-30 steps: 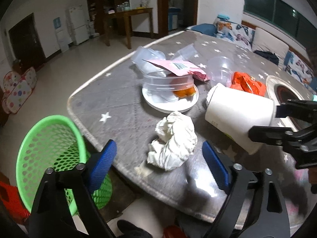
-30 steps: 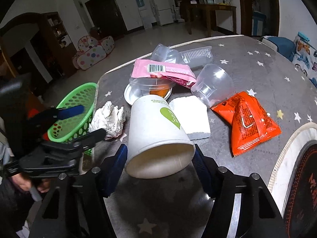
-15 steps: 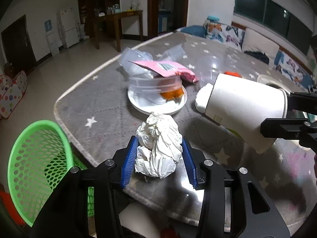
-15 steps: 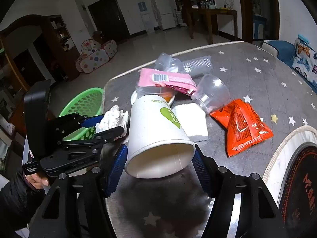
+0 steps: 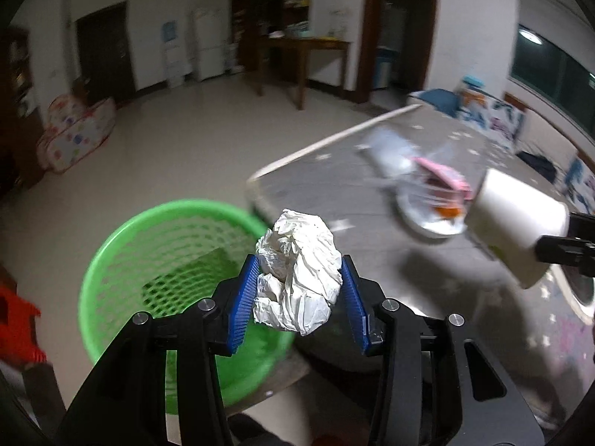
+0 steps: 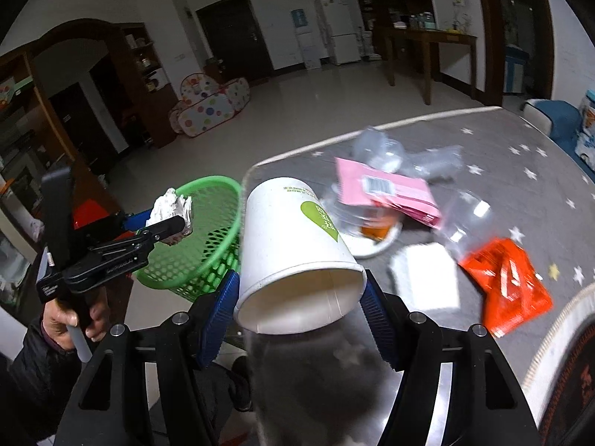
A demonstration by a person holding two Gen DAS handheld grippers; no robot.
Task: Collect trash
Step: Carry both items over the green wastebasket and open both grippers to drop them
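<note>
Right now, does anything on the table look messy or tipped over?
Yes. On the grey star-patterned table a clear plastic cup lies tipped on its side by an orange snack packet, and a pink packet is flopped across a clear container on the white plate. Nothing looks spilled.

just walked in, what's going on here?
A person is clearing trash off the table with two handheld grippers. The left gripper is clamped on a crumpled paper wad, held over the green basket. The right gripper grips a white paper cup. Wrappers and clear plastic tubs remain on the table.
</note>
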